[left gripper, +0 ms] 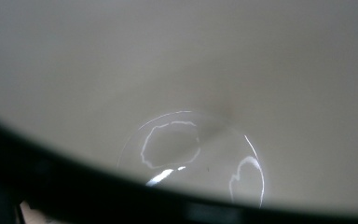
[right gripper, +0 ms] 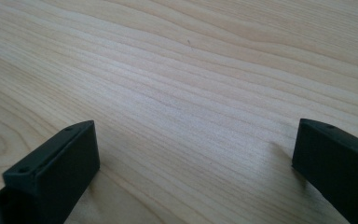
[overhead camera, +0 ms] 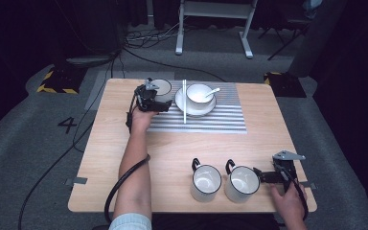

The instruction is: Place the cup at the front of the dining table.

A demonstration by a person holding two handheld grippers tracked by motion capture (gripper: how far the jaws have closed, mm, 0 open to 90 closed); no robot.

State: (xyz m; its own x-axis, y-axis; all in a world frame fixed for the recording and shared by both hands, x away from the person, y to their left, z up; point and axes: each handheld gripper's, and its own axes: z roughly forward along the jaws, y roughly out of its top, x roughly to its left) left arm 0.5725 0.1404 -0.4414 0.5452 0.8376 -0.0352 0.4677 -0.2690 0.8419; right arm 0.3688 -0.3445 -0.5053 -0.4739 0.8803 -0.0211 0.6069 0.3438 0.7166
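Note:
My left gripper (overhead camera: 159, 102) is at the back left of the table, on a white cup (overhead camera: 162, 87) with a dark rim that stands at the left end of the striped mat (overhead camera: 220, 120). The left gripper view looks straight into the cup's glossy white inside (left gripper: 191, 84), with its dark rim along the bottom, so the gripper seems shut on the rim. My right gripper (overhead camera: 260, 174) lies low near the front right edge, just right of a white mug (overhead camera: 242, 182). Its jaws stand wide apart over bare wood (right gripper: 196, 127), holding nothing.
A white bowl (overhead camera: 199, 94) with a spoon sits on a plate in the middle of the mat, and chopsticks (overhead camera: 184, 101) lie to its left. A second white mug (overhead camera: 205, 182) stands left of the first. The wooden table (overhead camera: 172, 148) is bare between mat and mugs.

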